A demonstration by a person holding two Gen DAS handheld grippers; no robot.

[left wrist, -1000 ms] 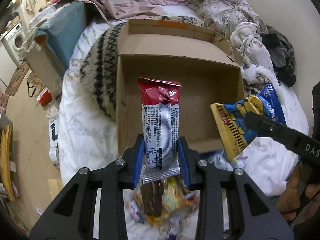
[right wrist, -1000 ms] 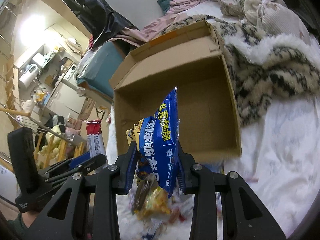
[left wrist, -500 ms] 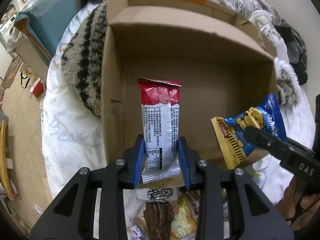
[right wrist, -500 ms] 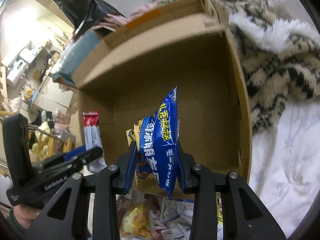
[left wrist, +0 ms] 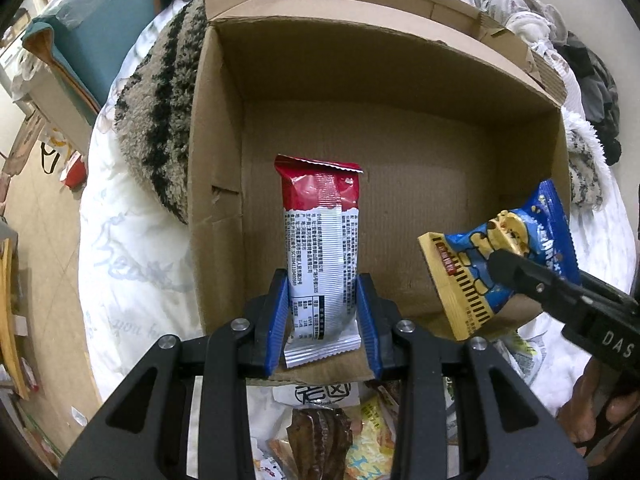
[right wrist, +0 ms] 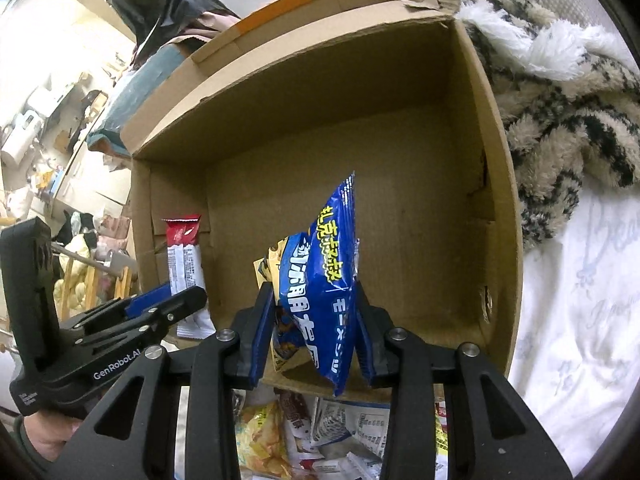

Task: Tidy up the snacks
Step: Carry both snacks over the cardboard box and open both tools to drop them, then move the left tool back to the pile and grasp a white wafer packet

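Note:
My left gripper (left wrist: 323, 316) is shut on a red and silver snack bar (left wrist: 318, 248), held upright over the near edge of an open cardboard box (left wrist: 216, 128). My right gripper (right wrist: 316, 320) is shut on a blue and yellow snack bag (right wrist: 320, 280), also held over the box's near edge. In the left wrist view the blue bag (left wrist: 504, 256) hangs to the right of the bar. In the right wrist view the bar (right wrist: 184, 260) and left gripper (right wrist: 176, 300) sit at the left. The box (right wrist: 496, 184) shows a bare floor.
Several loose snack packets (left wrist: 340, 432) lie on the white bedsheet below the grippers, also in the right wrist view (right wrist: 304, 432). A striped fuzzy blanket (left wrist: 160, 112) borders the box. A teal box (left wrist: 96, 28) and piled clothes (left wrist: 524, 12) lie beyond.
Both grippers have moved forward and over the box's near edge with their snacks still held. The box now fills both views.

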